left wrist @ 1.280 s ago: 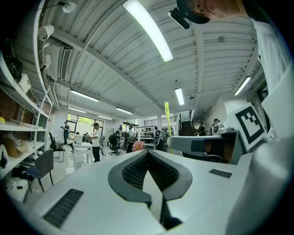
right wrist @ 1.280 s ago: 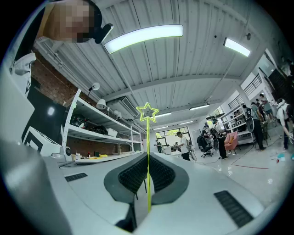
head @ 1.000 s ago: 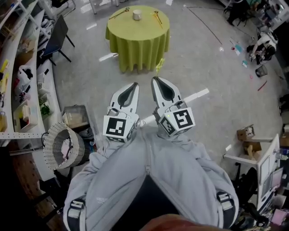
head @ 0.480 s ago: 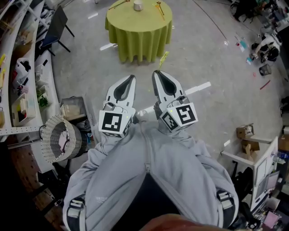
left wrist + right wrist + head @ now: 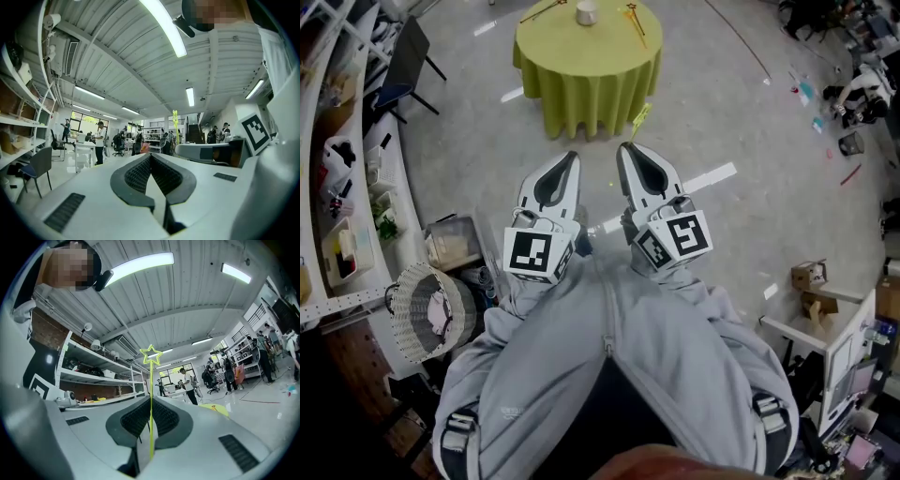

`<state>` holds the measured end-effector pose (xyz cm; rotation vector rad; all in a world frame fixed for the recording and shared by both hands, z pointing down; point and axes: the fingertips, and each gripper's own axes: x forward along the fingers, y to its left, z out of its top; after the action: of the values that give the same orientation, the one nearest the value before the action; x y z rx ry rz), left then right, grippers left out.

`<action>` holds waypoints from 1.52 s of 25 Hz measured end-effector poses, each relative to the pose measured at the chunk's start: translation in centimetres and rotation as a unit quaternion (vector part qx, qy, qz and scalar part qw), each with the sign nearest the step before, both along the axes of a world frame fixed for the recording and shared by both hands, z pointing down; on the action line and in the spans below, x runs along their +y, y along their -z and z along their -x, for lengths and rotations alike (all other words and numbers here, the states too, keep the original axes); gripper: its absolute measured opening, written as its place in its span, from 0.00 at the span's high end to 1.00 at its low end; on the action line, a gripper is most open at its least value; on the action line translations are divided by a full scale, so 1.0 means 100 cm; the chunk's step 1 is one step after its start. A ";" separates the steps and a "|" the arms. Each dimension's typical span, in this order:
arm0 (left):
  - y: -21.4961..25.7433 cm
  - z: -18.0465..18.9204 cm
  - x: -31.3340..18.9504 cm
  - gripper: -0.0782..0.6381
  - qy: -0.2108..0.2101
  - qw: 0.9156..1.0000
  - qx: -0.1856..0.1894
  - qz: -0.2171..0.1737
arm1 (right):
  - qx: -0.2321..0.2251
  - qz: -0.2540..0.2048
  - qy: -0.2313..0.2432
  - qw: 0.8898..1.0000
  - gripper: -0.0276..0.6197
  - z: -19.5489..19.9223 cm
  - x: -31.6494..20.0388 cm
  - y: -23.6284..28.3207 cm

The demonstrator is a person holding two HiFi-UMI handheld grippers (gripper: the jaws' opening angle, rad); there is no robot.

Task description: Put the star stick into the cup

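Pinching star stick (image 5: 151, 380) in our right hand-held gripper (image 5: 151, 405); left hand-held gripper (image 5: 151, 158) pressed together, empty; cup (image 5: 587, 11) on table (image 5: 586, 70) far off, insertion pending.

Neon yellow-green star stick (image 5: 151, 394), olive-yellow tablecloth (image 5: 586, 75), white cup (image 5: 586, 11).

Star stick (image 5: 151, 376): its lower end is hidden down between the closed jaws of my right gripper (image 5: 151, 398); from my head view only the star shows.
Cup (image 5: 586, 11): by the table's far edge, too small for me to see inside.
Table (image 5: 581, 80): far edge cut off by the picture's top.
Other sticks (image 5: 630, 21): toward the tabletop's right edge, too small to make out their heads.
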<state>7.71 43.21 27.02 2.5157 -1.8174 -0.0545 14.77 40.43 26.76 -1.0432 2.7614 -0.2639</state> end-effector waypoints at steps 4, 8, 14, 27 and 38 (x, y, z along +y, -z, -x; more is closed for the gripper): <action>-0.001 0.029 -0.051 0.87 -0.013 1.000 -0.006 -0.001 | 0.001 -0.007 -0.006 1.000 0.90 0.031 -0.049 0.003; -0.002 0.052 -0.094 0.87 -0.034 0.999 -0.003 0.004 | 0.007 -0.006 -0.017 1.000 0.90 0.057 -0.090 0.002; -0.008 0.072 -0.138 0.87 -0.058 0.998 -0.001 0.011 | 0.012 0.002 -0.036 0.999 0.90 0.079 -0.131 -0.002; -0.012 0.104 -0.177 0.87 -0.064 0.998 0.007 0.019 | 0.013 -0.001 -0.048 0.999 0.90 0.105 -0.173 -0.001; -0.012 0.116 -0.199 0.87 -0.071 0.997 0.012 0.012 | 0.014 -0.009 -0.041 0.999 0.90 0.121 -0.196 0.005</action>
<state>-3.90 23.29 28.20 2.6071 -1.6166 -0.0571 2.66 20.85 26.29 -1.1606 2.7317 -0.2158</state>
